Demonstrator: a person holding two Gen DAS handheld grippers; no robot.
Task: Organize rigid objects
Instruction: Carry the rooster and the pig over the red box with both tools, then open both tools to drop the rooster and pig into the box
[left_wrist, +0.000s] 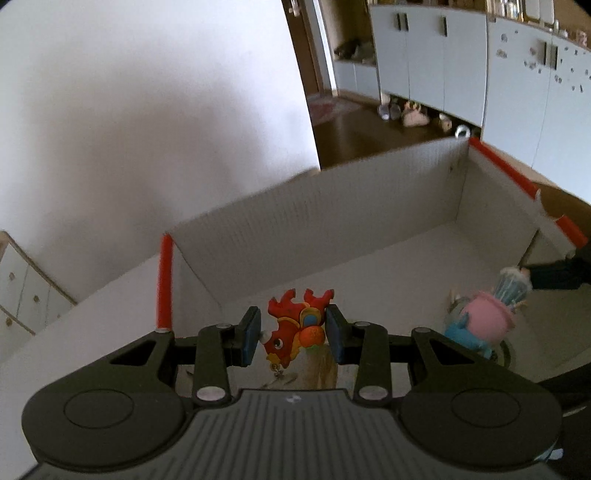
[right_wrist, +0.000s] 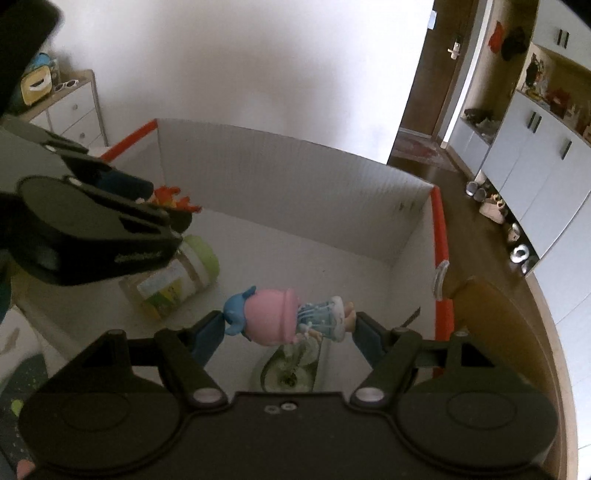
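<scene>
Red toy (left_wrist: 295, 328) clamped between left gripper (left_wrist: 293, 334) pads, hanging over near edge of box (left_wrist: 314, 206). Doll (right_wrist: 284, 317), pink hat, blue dress, held sideways in right gripper (right_wrist: 288, 330), above box floor near right wall. Jar (right_wrist: 173, 280), green lid, lies on box floor by left side; glass dish (right_wrist: 291, 369) under doll.

Step, judged: both toys mid-drop into box. Next: lower, clear jar and dish, spread pads.

Writing: jar label, gripper lettering too blurred to read.

Dim, soft daylight; blurred, fisheye-warped edges.
</scene>
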